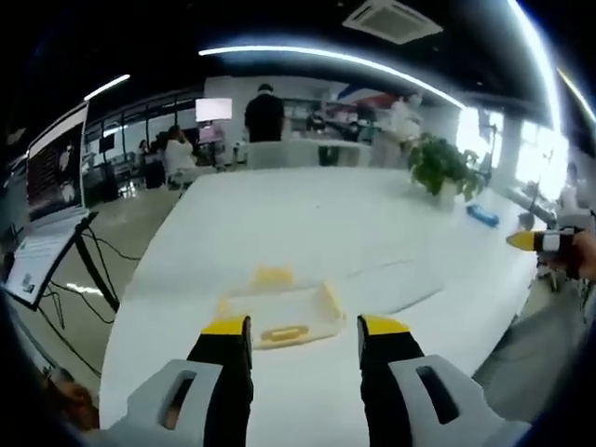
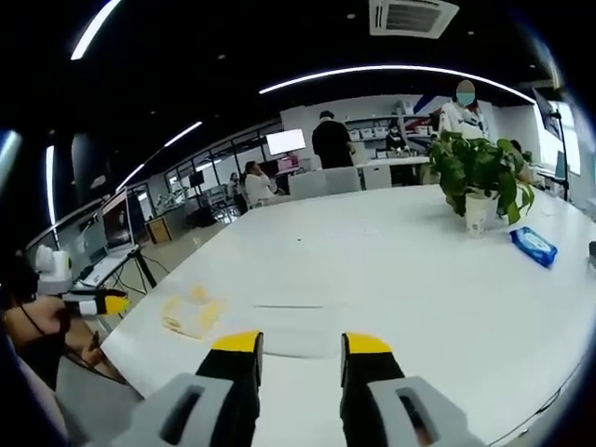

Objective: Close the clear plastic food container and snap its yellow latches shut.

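The long white table (image 1: 372, 223) fills most of both views, its near end kept bare, which suits a job that needs both grippers to work around one thing. The container (image 1: 279, 312) lies flat near that end, just ahead of the left gripper (image 1: 304, 328), and in the right gripper view it sits off to the left (image 2: 194, 312), well apart from the right gripper (image 2: 300, 346). Its clear body is hard to read against the white top; yellow latches show at its sides, and I cannot tell whether the lid is already seated or only resting. Both grippers hang above the table with jaws parted and nothing between them, which I take as a ready stance before the approach; the left is lined up on the container, while the right would have to swing left to reach it. Farther off, a potted plant (image 2: 480, 172) and a blue packet (image 2: 533, 247) stand near the far right, clear of the work. A laptop (image 1: 51, 209) on a stand sits beside the table's left edge. People are at desks in the background. Nothing lies between the grippers and the container.
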